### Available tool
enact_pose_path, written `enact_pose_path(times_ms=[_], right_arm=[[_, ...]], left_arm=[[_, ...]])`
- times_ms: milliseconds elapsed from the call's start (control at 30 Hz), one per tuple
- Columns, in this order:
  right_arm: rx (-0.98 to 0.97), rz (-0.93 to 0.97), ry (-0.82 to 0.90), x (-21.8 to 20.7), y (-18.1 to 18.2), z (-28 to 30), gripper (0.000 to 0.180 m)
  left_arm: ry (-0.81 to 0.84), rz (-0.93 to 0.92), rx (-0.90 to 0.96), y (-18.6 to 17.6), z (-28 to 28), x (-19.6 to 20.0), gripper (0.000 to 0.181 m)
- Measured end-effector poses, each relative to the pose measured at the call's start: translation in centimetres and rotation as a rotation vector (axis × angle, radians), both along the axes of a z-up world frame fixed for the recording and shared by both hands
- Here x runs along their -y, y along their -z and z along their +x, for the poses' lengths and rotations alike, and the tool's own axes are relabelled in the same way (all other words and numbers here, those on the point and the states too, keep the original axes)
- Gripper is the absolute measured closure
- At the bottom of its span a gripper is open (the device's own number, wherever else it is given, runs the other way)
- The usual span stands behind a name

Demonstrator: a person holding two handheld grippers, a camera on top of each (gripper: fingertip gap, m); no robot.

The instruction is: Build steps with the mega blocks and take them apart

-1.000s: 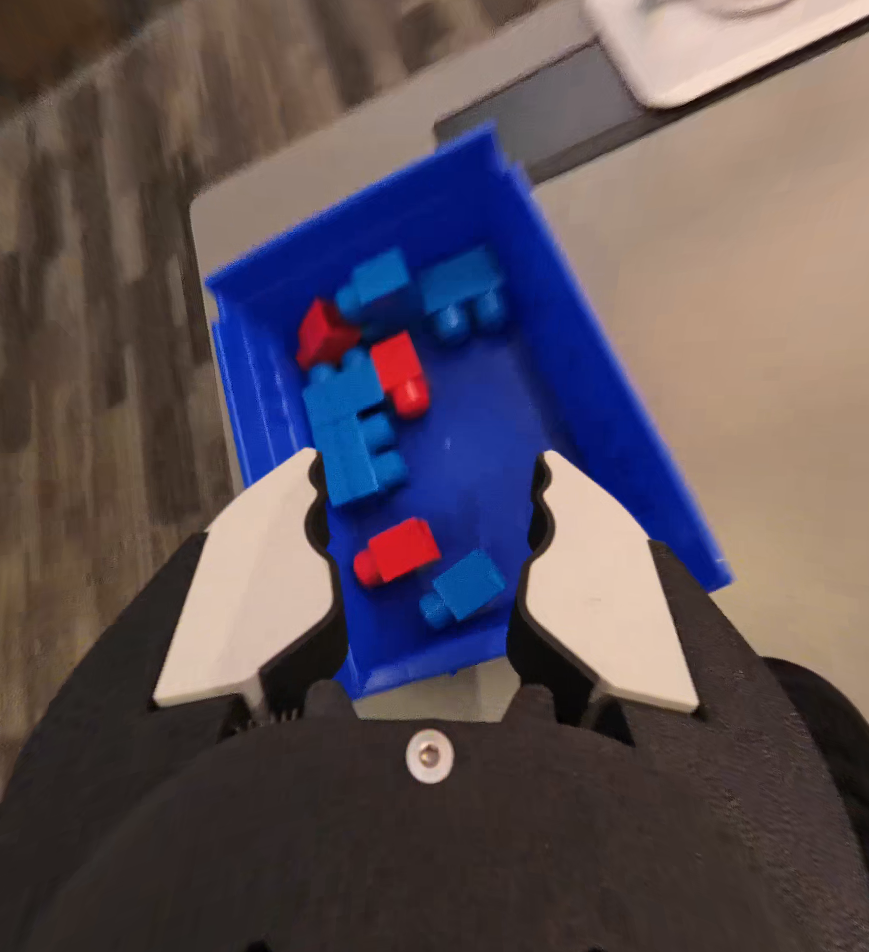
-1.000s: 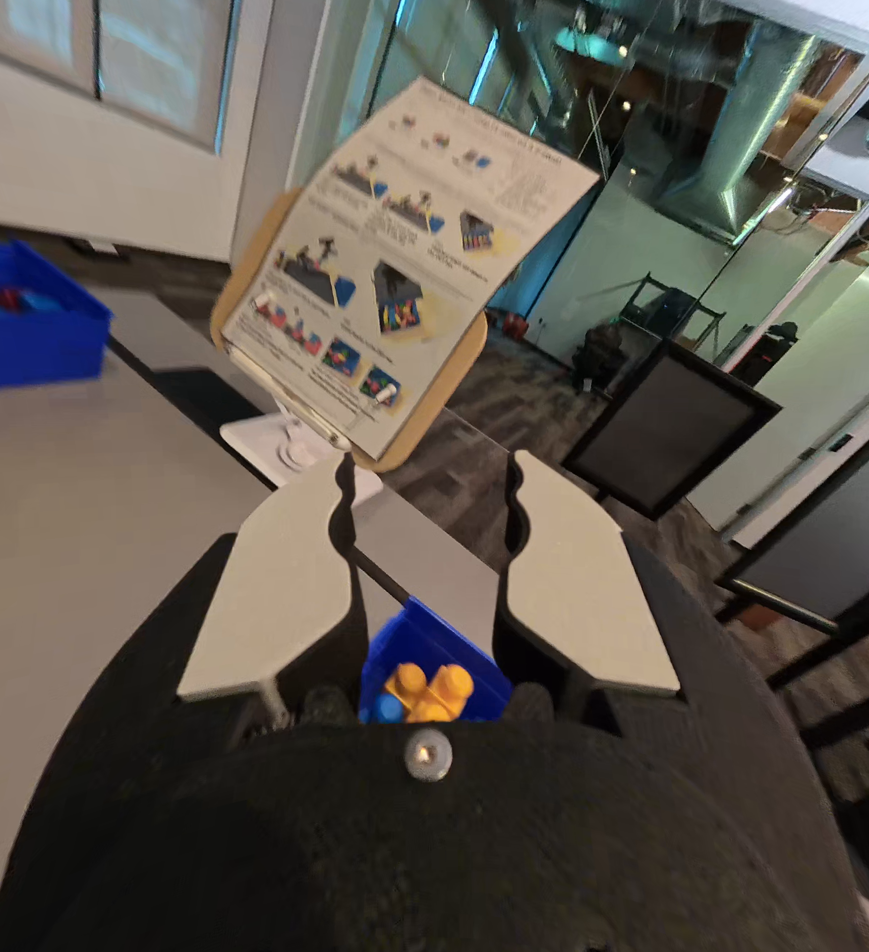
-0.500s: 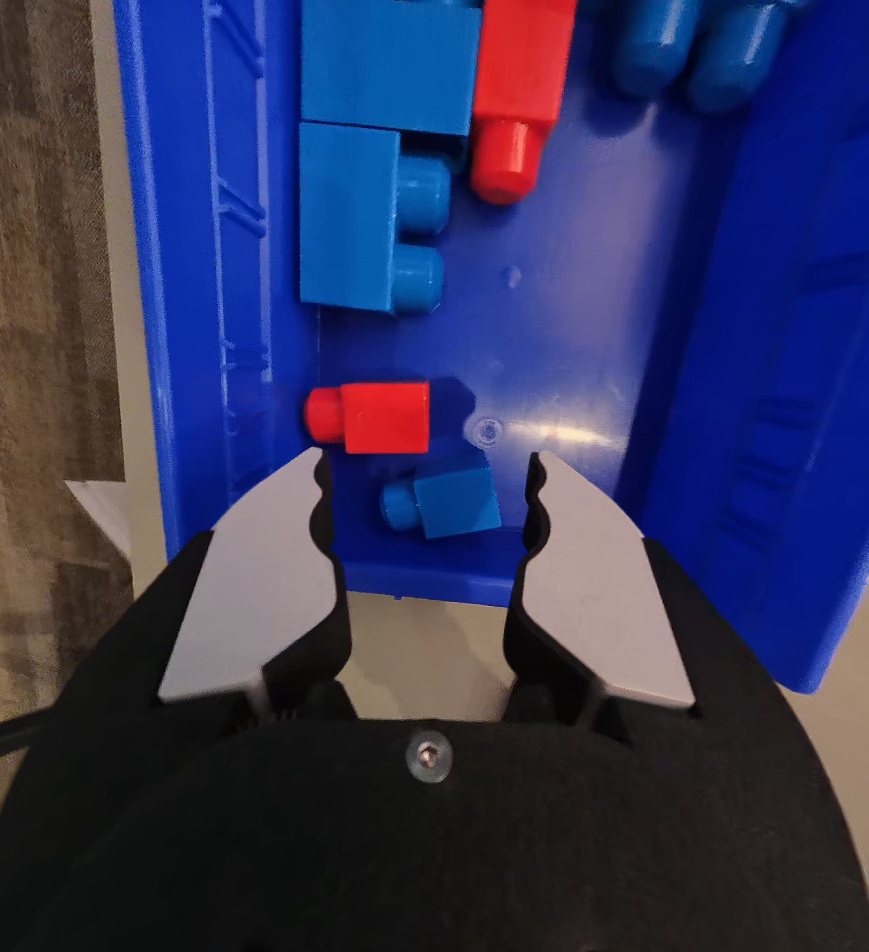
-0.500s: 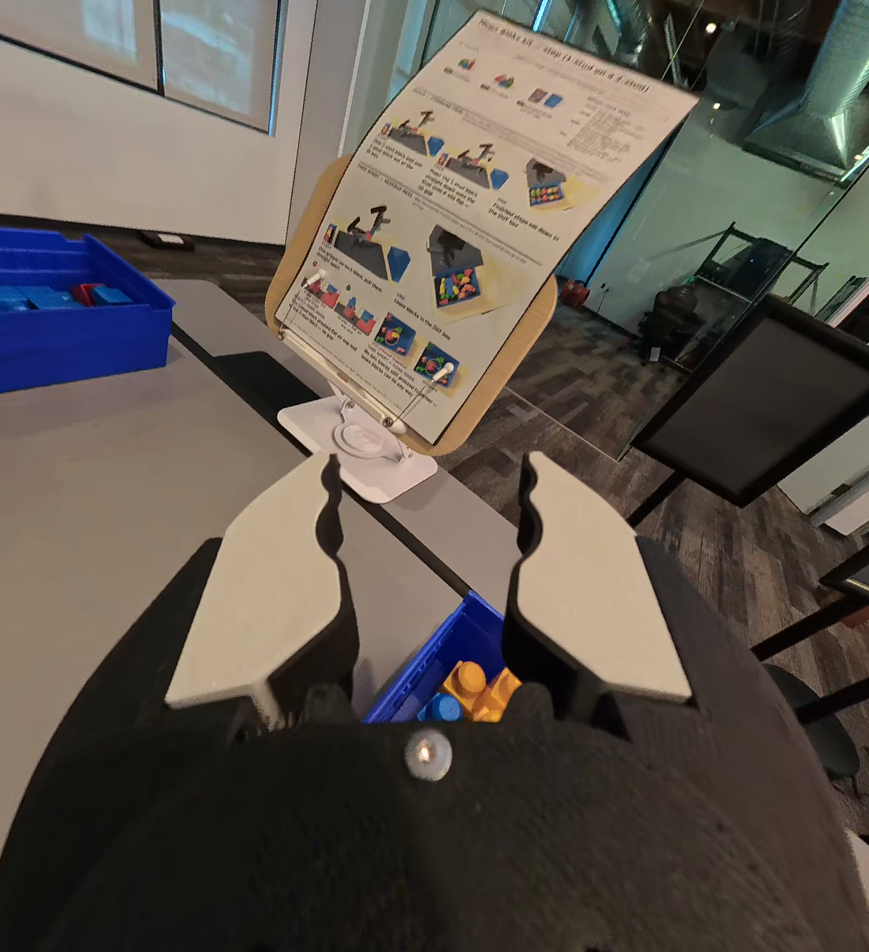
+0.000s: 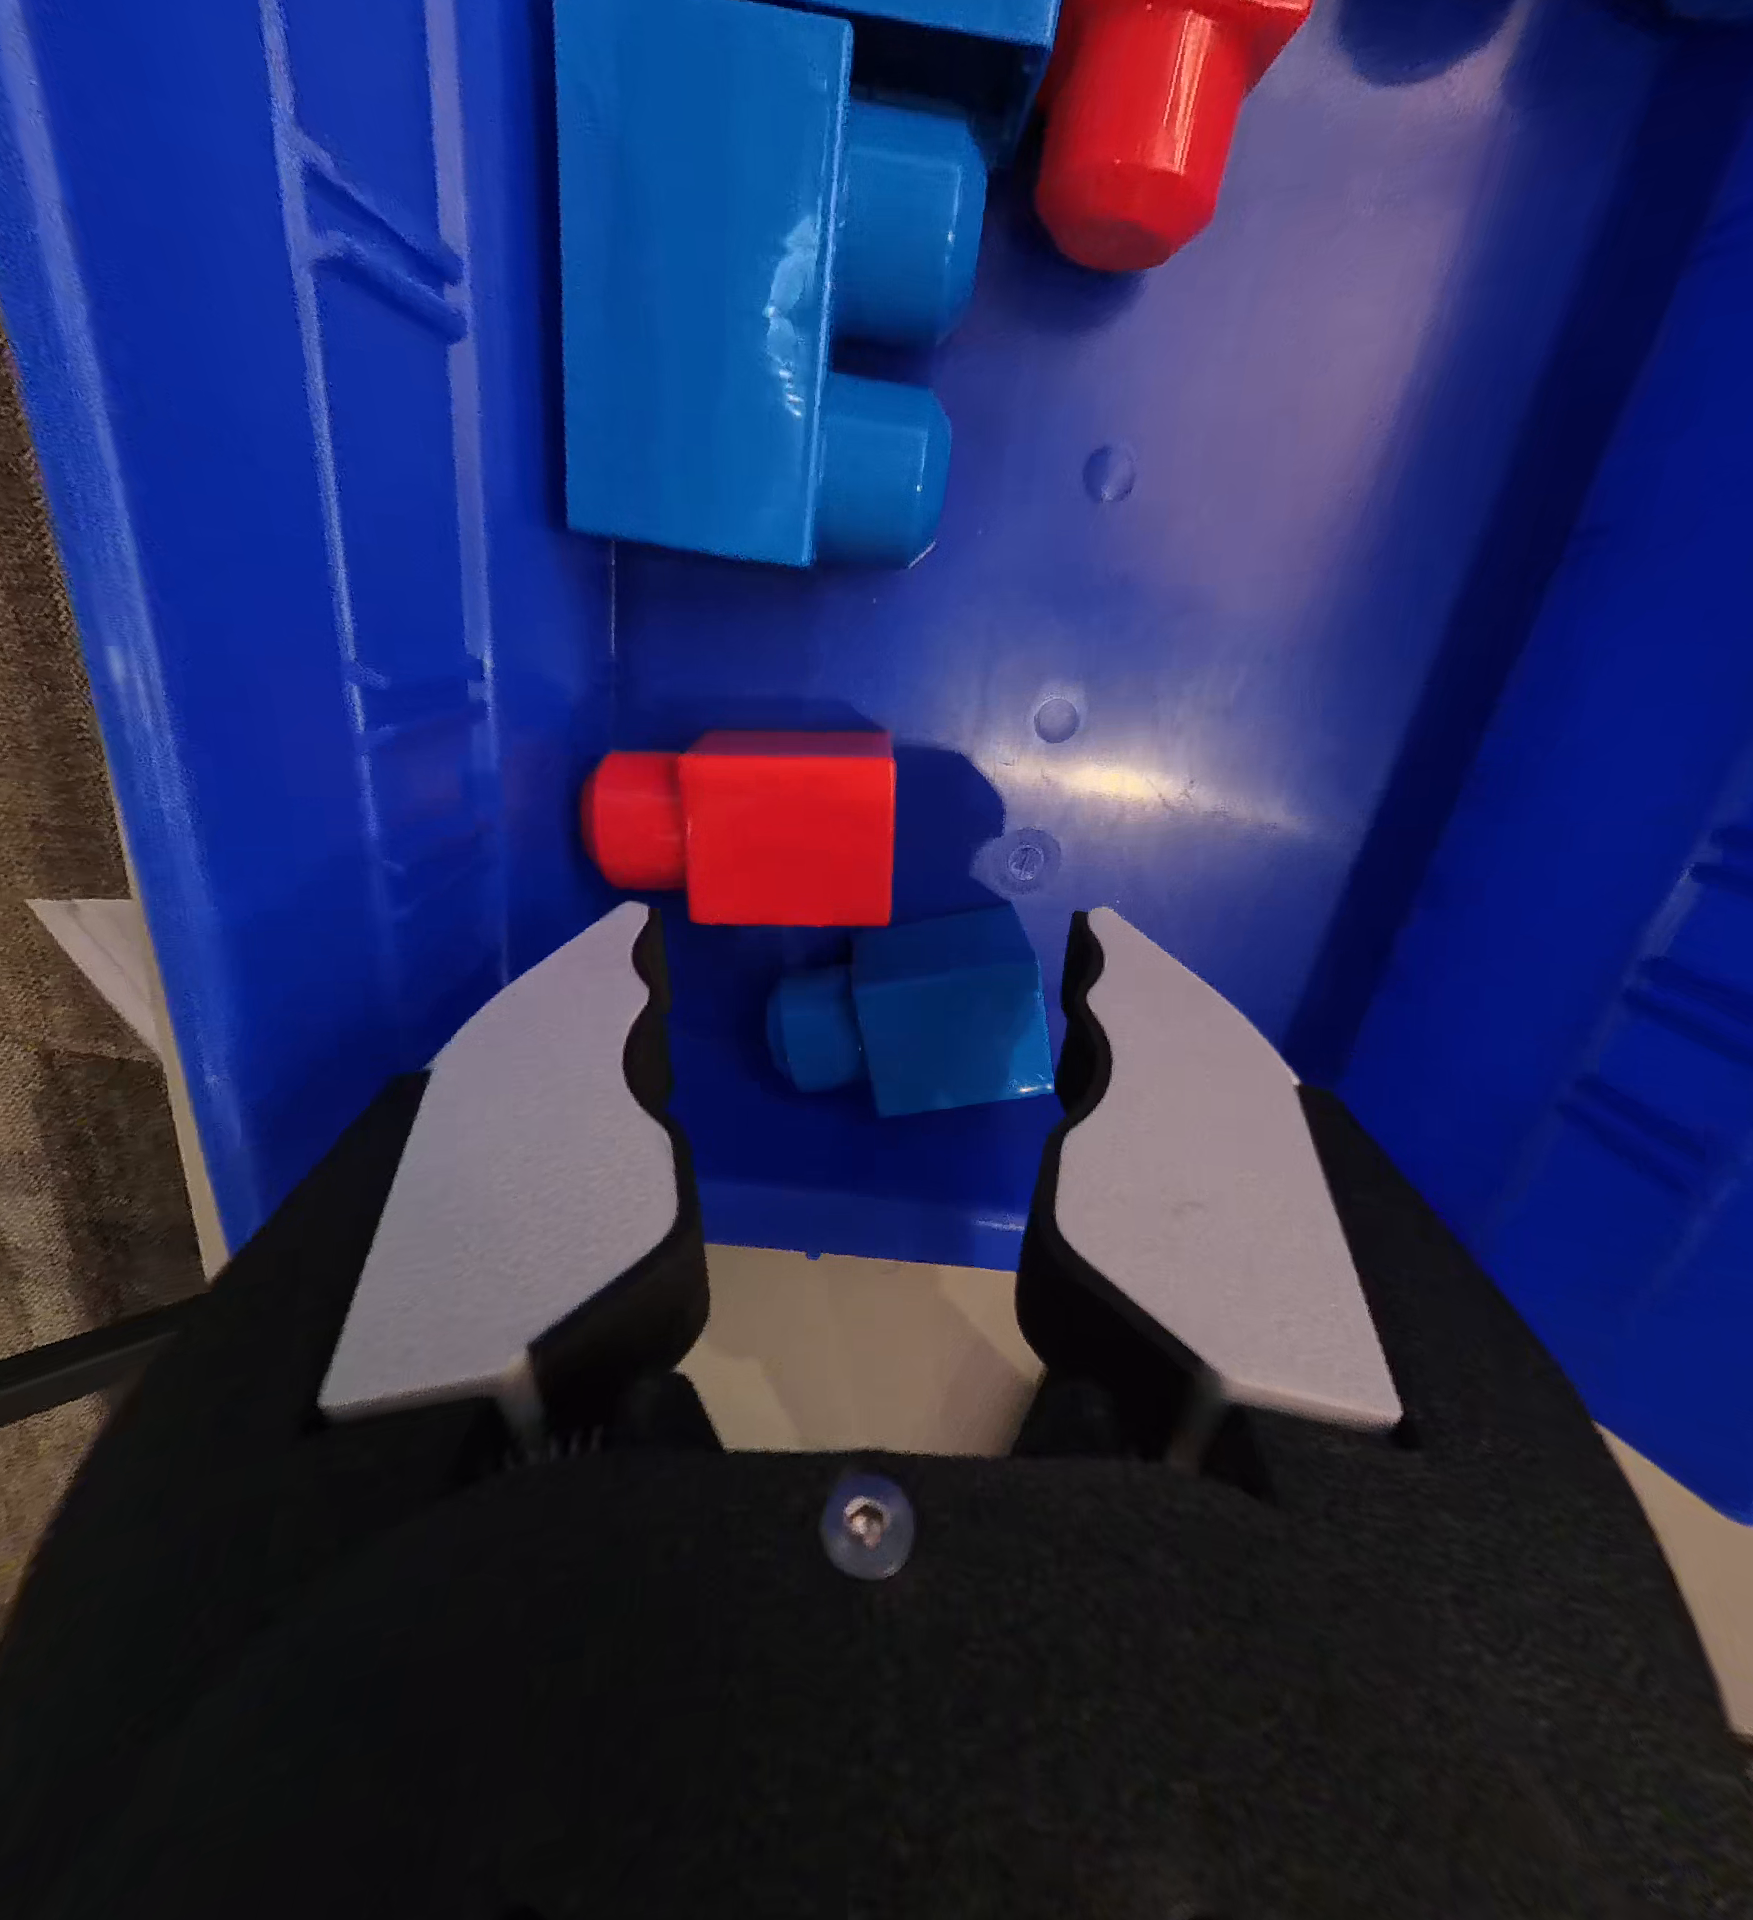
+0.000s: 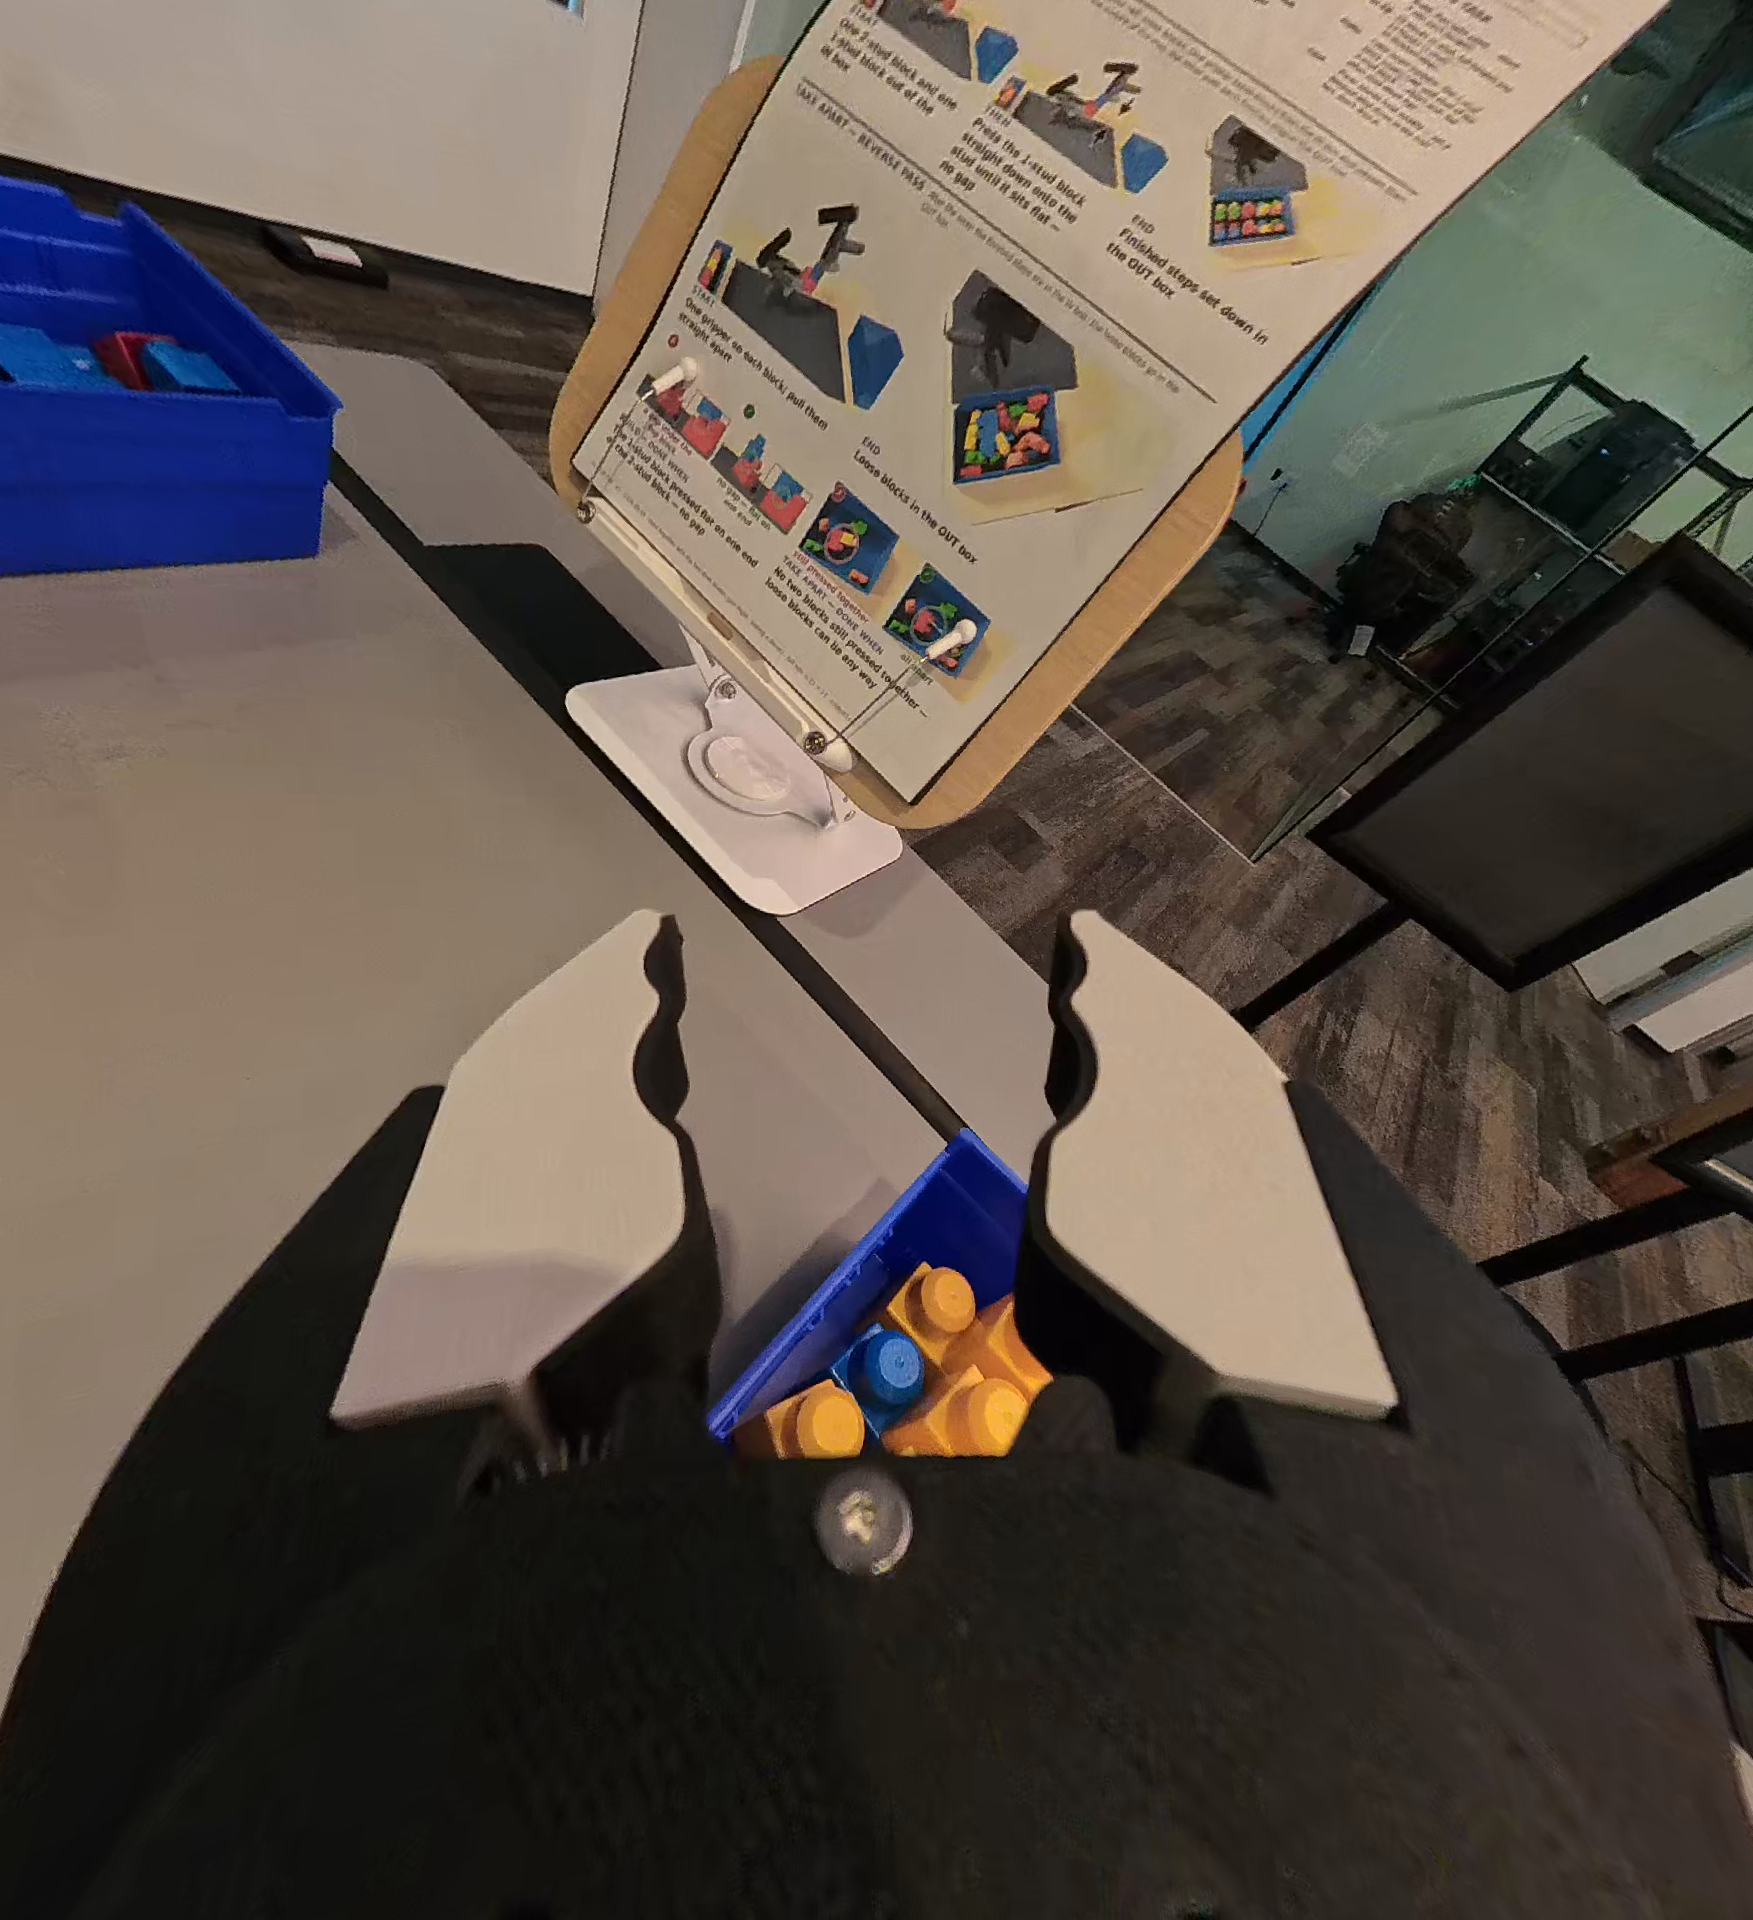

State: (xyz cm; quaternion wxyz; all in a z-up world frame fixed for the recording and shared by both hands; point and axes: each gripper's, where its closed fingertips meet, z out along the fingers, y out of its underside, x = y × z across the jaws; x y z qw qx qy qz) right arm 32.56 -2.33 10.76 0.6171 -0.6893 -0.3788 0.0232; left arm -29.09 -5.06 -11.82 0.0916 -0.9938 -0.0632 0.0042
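Observation:
My left gripper is open and low inside a blue bin. A small blue one-stud block lies on its side between the fingers. A red one-stud block lies just beyond the left fingertip. A blue two-stud block and another red block lie farther in. My right gripper is open and empty above the grey table. Under it a second blue bin holds orange blocks and a blue one.
In the right wrist view the far blue bin with blocks sits at the table's left. A picture instruction sheet on a wooden board stands on a white base at the table's far edge. Dark floor and black-framed panels lie beyond. Left tips to right tips: about 65 centimeters.
My left gripper has swung over the bin and dropped into it, so the blue one-stud block now lies between its fingers. My right gripper has tilted down and moved closer to the instruction board.

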Motion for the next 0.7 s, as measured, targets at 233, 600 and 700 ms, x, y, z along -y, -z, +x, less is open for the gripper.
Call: enact_pose_path(times_ms=[233, 600, 700], right_arm=[[0.044, -0.025, 0.021, -0.4, 1.0, 0.1, 0.111], [0.059, -0.036, 0.025, -0.6, 1.3, 0.0, 0.111], [0.074, -0.038, 0.028, -0.6, 1.5, -0.1, 0.111]], left_arm=[[0.019, -0.003, 0.020, 0.6, 0.4, -0.3, 0.108], [0.084, 0.008, 0.063, 0.4, 1.9, -0.6, 0.110], [0.081, 0.045, 0.012, -0.1, 1.2, -1.1, 0.109]])
